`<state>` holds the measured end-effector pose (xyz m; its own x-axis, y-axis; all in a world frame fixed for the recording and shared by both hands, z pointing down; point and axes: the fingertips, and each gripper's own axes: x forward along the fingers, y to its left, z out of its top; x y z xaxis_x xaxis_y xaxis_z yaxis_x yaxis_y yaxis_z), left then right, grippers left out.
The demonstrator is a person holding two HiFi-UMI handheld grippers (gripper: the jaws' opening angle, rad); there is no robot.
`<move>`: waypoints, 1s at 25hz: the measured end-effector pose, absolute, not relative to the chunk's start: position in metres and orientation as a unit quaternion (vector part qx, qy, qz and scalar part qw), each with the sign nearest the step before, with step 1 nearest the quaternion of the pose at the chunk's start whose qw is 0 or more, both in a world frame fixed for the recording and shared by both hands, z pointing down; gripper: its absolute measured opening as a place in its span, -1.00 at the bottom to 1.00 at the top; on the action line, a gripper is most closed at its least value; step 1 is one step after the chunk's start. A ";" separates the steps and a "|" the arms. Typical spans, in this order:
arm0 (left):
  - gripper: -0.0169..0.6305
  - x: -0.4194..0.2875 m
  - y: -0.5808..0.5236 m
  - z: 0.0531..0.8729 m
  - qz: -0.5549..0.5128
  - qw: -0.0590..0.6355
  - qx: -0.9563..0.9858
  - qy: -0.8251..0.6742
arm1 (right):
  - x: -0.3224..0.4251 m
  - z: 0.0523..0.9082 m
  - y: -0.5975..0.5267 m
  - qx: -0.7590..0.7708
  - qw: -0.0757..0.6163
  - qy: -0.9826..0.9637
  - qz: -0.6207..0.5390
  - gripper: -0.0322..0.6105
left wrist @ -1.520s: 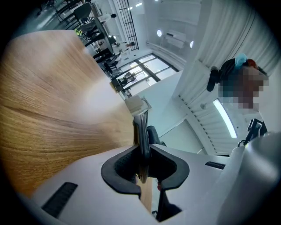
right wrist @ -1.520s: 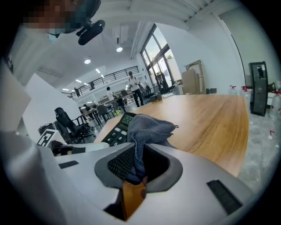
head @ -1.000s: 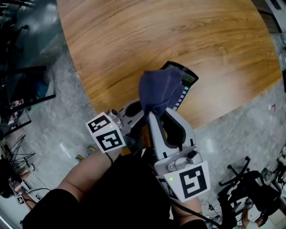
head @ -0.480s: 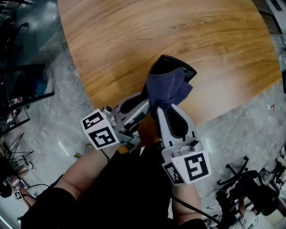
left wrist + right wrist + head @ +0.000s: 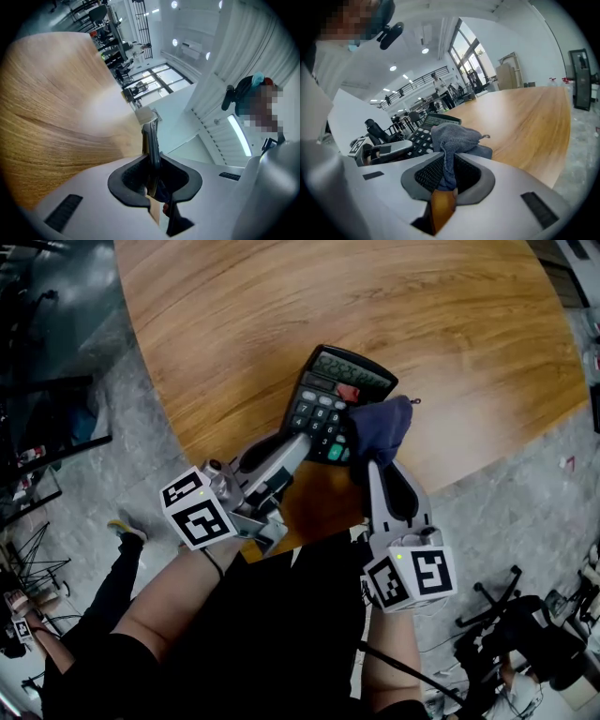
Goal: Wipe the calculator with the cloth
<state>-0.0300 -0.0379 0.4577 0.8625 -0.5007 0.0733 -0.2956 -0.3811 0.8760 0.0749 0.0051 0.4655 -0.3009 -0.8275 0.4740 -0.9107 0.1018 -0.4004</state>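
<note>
Left gripper [image 5: 298, 442] pinches the calculator [image 5: 330, 399] by its near-left edge. Its own view shows the body edge-on between the pads, jaws pressed on it. My read: that's a brace, so the calculator doesn't slide or spin under wiping pressure.

The calculator sits over the near edge of the table [image 5: 281, 306], face up towards the head camera. Can't tell whether its far end rests on the wood or it's fully carried.

Right gripper [image 5: 375, 457] is clamped on the cloth [image 5: 382, 426]. A fold runs down between the pads and the rest bunches out past the tips. That leaves a soft wad leading, so fabric meets the face, not plastic.

The wad lies over the calculator's near-right corner; contact looks likely, not confirmed. The gripper comes in from the near side, angled down, opposite the left one, so the strokes push against the held edge.
</note>
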 end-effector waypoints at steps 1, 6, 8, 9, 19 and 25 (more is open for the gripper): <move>-0.74 -0.029 -0.038 0.458 -0.104 0.502 0.824 -0.241 | 0.087 0.466 0.006 0.597 0.063 -0.731 0.324 -0.71; -0.74 -0.030 -0.040 0.458 -0.105 0.502 0.825 -0.237 | 0.109 0.456 0.003 0.629 0.049 -0.710 0.312 -0.71; -0.74 -0.024 -0.037 0.457 -0.103 0.502 0.827 -0.233 | 0.098 0.453 0.003 0.621 0.044 -0.717 0.313 -0.71; -0.74 -0.020 -0.035 0.457 -0.101 0.501 0.828 -0.230 | 0.090 0.451 0.003 0.614 0.042 -0.723 0.314 -0.71; -0.74 -0.006 -0.021 0.467 -0.086 0.519 0.825 -0.206 | 0.012 0.411 -0.011 0.547 0.000 -0.778 0.310 -0.71; -0.74 -0.005 -0.019 0.464 -0.085 0.516 0.827 -0.204 | -0.006 0.367 -0.014 0.519 -0.026 -0.810 0.272 -0.71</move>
<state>-0.0050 -0.0188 0.4644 0.9024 -0.4252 0.0694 -0.2493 -0.3840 0.8891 -0.0062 -0.0141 0.3672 -0.4590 -0.8552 0.2406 -0.8271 0.3125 -0.4672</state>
